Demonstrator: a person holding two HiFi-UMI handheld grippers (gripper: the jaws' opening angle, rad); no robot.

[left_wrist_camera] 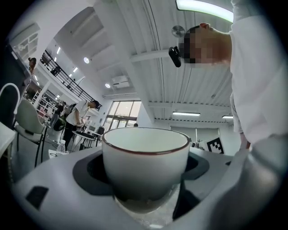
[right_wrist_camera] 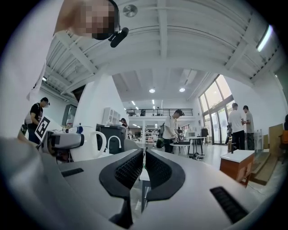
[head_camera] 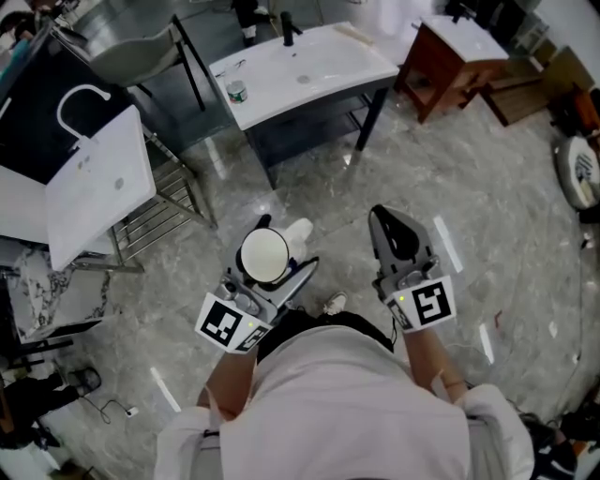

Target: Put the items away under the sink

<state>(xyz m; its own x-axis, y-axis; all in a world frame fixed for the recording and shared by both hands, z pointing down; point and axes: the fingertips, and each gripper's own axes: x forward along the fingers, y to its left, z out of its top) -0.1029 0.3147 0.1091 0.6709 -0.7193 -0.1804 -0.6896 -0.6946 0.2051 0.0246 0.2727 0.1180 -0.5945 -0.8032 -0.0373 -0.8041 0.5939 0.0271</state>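
A white cup with a dark red rim sits upright between the jaws of my left gripper, which is shut on it at waist height over the floor. In the left gripper view the cup fills the gap between the grey jaws of the left gripper, pressed on both sides. My right gripper is beside it on the right, shut with nothing in it. Its ribbed pads meet in the right gripper view, where the cup shows at the left. The white sink vanity stands ahead, a shelf under its top.
A small bottle and a black tap are on the vanity top. A wooden cabinet is at the back right. A white board with a handle leans on a metal rack at the left. People stand far off.
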